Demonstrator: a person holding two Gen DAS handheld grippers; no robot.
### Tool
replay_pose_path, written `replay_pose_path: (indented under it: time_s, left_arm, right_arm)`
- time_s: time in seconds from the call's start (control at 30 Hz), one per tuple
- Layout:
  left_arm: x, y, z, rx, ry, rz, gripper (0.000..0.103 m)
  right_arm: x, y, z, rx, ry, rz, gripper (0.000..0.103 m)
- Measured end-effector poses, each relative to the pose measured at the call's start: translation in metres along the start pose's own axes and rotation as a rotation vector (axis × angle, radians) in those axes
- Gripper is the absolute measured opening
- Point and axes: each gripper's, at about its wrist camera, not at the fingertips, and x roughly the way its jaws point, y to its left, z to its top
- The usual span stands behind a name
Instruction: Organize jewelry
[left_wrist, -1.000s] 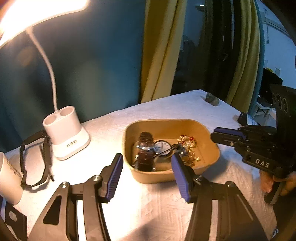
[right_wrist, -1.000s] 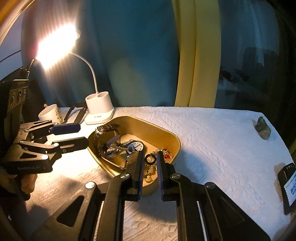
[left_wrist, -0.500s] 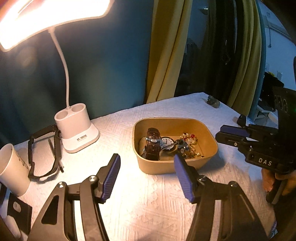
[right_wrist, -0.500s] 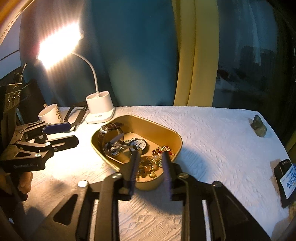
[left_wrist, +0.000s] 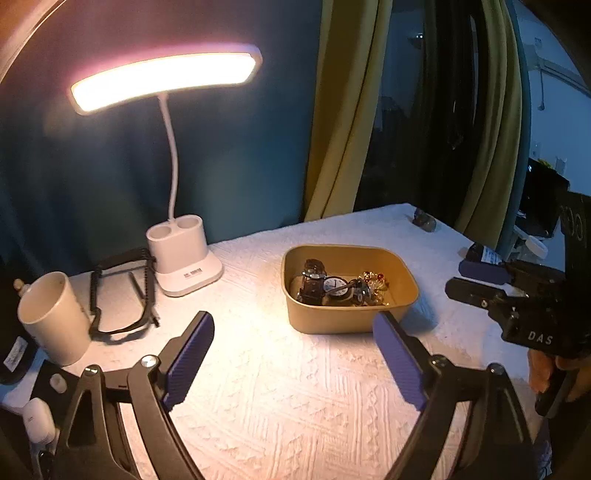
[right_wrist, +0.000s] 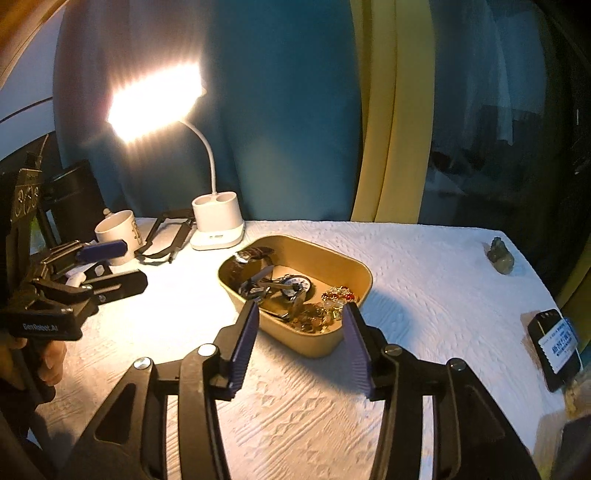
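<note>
A tan tray (left_wrist: 351, 321) (right_wrist: 317, 343) stands mid-table and holds a dark-strap watch (left_wrist: 313, 278) (right_wrist: 255, 254), a white-faced watch (left_wrist: 335, 286) (right_wrist: 295, 286) and gold and red beaded jewelry (left_wrist: 375, 280) (right_wrist: 334, 299). My left gripper (left_wrist: 295, 354) is open and empty, low and back from the tray's near wall; it also shows in the right wrist view (right_wrist: 122, 266). My right gripper (right_wrist: 299, 339) is open and empty just in front of the tray; it also shows in the left wrist view (left_wrist: 469, 275).
A lit white desk lamp (left_wrist: 184, 254) (right_wrist: 218, 225) stands at the back left, with black-framed glasses (left_wrist: 122, 291) and a white mug (left_wrist: 51, 317) (right_wrist: 118, 229) beside it. A small stone figure (right_wrist: 500, 256) sits at the far right. A phone (right_wrist: 556, 349) lies at the right edge.
Both grippers have pulled back and up from the tray. My right gripper has opened from nearly shut, leaving the jewelry in the tray. My left gripper stays open.
</note>
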Motion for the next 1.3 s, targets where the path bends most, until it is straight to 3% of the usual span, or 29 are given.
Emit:
replay_pose_path:
  time_s: [0.17,0.63,1.3]
  left_arm:
    - [-0.021,0.001,-0.006,0.0,-0.035,0.009,0.098]
    - [-0.067,0.001,-0.028,0.016,-0.08,0.037,0.099]
    - [-0.077,-0.004,-0.039,-0.004,-0.105,0.061,0.099]
  right_arm:
    - [-0.02,0.01,-0.005,-0.005,-0.015,-0.011,0.047]
    - [-0.065,0.03,-0.017,0.003,-0.062,-0.04,0.051]
    - [-0.08,0.016,-0.046,0.053,-0.043,-0.057,0.053]
